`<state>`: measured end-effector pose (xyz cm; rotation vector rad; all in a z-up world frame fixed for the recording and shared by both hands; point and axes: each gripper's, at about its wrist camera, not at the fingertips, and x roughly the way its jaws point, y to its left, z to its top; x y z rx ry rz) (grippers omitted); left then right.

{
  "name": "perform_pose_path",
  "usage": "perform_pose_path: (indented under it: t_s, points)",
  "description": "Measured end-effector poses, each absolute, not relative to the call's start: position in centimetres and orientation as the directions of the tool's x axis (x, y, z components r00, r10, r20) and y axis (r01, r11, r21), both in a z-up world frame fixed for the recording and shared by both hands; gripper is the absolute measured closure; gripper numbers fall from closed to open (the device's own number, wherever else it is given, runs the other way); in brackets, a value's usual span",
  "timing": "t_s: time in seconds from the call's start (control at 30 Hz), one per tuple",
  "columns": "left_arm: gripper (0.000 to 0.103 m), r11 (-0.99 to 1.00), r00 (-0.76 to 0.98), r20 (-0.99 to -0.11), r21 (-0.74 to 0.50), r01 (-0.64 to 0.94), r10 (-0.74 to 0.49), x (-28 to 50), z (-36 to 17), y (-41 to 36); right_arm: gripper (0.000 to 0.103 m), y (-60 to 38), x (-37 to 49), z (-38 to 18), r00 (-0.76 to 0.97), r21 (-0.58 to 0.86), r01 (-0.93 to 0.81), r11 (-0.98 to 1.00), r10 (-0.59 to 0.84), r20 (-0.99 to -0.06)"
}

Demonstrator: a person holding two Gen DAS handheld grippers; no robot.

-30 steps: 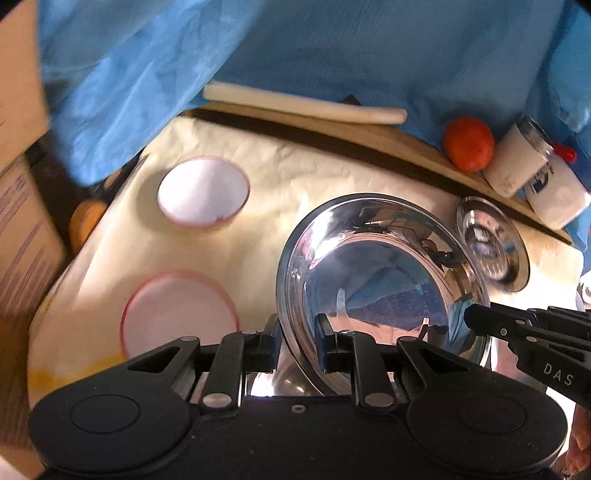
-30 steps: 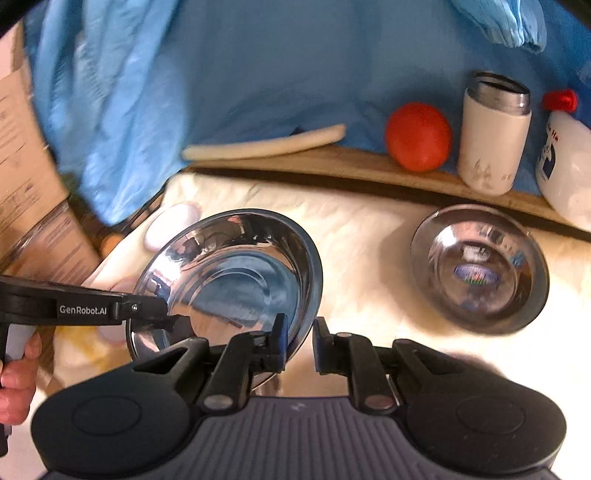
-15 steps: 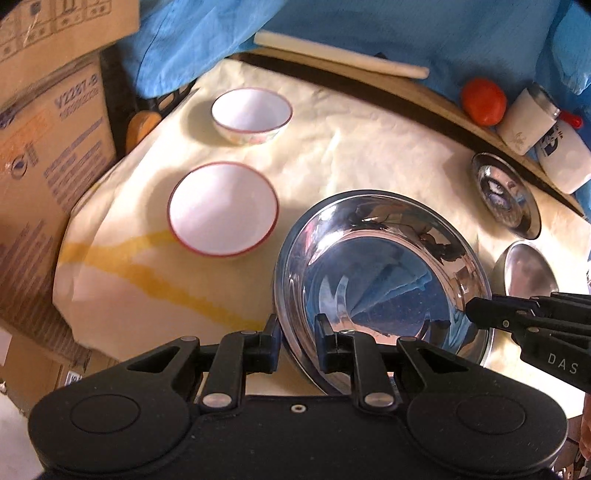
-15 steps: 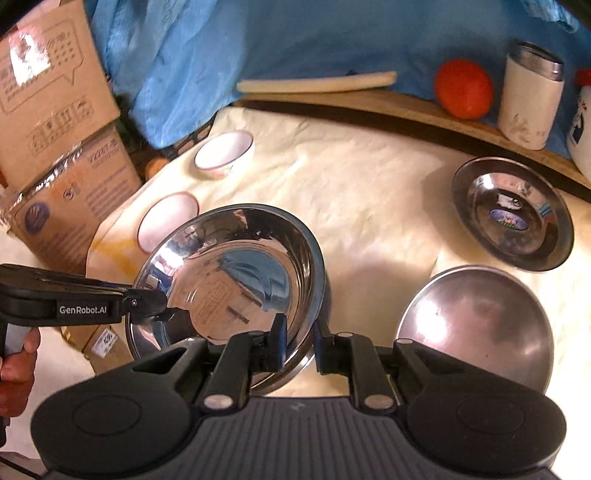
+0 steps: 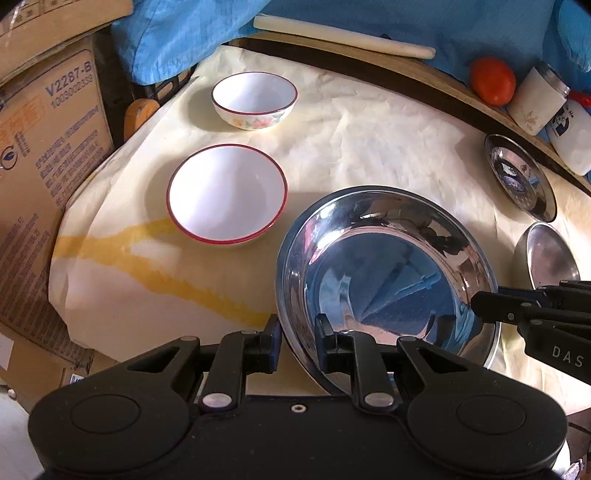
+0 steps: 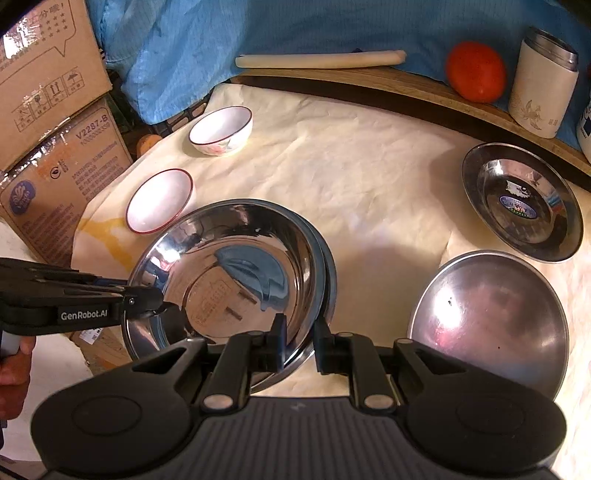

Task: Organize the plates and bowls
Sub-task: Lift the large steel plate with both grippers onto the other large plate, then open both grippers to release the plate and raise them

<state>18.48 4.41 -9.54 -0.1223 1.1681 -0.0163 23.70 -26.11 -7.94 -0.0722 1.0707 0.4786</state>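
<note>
Both grippers hold one large steel bowl (image 5: 384,273) above the cream table cover. My left gripper (image 5: 298,341) is shut on its near rim; in the right wrist view it (image 6: 147,295) clamps the bowl's left rim. My right gripper (image 6: 299,341) is shut on the bowl's (image 6: 229,273) near right rim; in the left wrist view it (image 5: 480,304) shows at the right rim. A white red-rimmed plate (image 5: 227,194) and a floral white bowl (image 5: 255,99) sit at the left. A steel dish (image 6: 522,201) and a second steel bowl (image 6: 491,317) sit at the right.
Cardboard boxes (image 5: 40,155) stand left of the table. Along the wooden back edge lie a white roll (image 6: 321,59), a red tomato (image 6: 476,72), a white steel-lidded jar (image 6: 543,83) and a white bottle (image 5: 570,136). Blue cloth (image 6: 258,26) hangs behind.
Both grippers have lifted the large steel bowl up and back toward me. More of the table shows now, including the second steel bowl at the right.
</note>
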Motion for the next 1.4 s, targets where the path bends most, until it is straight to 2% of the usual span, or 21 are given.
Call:
perform_pose_path:
  t_s: [0.33, 0.53, 0.63, 0.7, 0.87, 1.13, 1.2, 1.27, 1.4]
  points:
    - [0.083, 0.993, 0.375, -0.923, -0.108, -0.039, -0.086, 19.2, -10.2, 4.3, 0.086, -25.7, 23.9, -8.1, 0.399, 0.146, -0.411, 0.900, 0.322, -0.859]
    - [0.079, 0.995, 0.390, -0.918, -0.092, -0.030, -0.073, 19.3, -9.9, 4.3, 0.076, -25.7, 24.0, -8.1, 0.393, 0.143, -0.429, 0.892, 0.327, -0.860]
    - [0.072, 0.995, 0.390, -0.918, -0.089, -0.032, -0.070, 19.2, -9.6, 4.5, 0.074, -25.6, 23.9, -7.8, 0.402, 0.142, -0.441, 0.886, 0.336, -0.852]
    - [0.064, 0.996, 0.395, -0.916, -0.086, -0.036, -0.065, 19.1, -9.3, 4.7, 0.072, -25.5, 23.8, -7.4, 0.414, 0.134, -0.453, 0.881, 0.341, -0.844]
    - [0.045, 0.996, 0.430, -0.901, -0.076, -0.045, -0.049, 18.7, -7.8, 5.0, 0.047, -25.7, 23.4, -6.5, 0.442, 0.139, -0.469, 0.872, 0.368, -0.818]
    - [0.023, 0.996, 0.484, -0.874, -0.077, -0.050, -0.043, 19.5, -5.9, 4.8, 0.017, -26.8, 23.1, -4.5, 0.521, 0.155, -0.464, 0.872, 0.410, -0.749]
    - [0.015, 0.996, 0.497, -0.867, -0.081, -0.044, -0.048, 19.9, -5.6, 4.5, 0.013, -27.3, 23.1, -4.0, 0.547, 0.153, -0.458, 0.876, 0.413, -0.728]
    - [0.011, 0.995, 0.514, -0.856, -0.091, -0.035, -0.060, 20.3, -5.2, 4.2, 0.007, -27.8, 23.2, -3.5, 0.573, 0.151, -0.445, 0.883, 0.410, -0.710]
    - [0.004, 0.993, 0.541, -0.836, -0.117, -0.007, -0.094, 21.3, -4.6, 2.9, 0.000, -29.1, 23.4, -2.8, 0.623, 0.153, -0.418, 0.895, 0.405, -0.669]
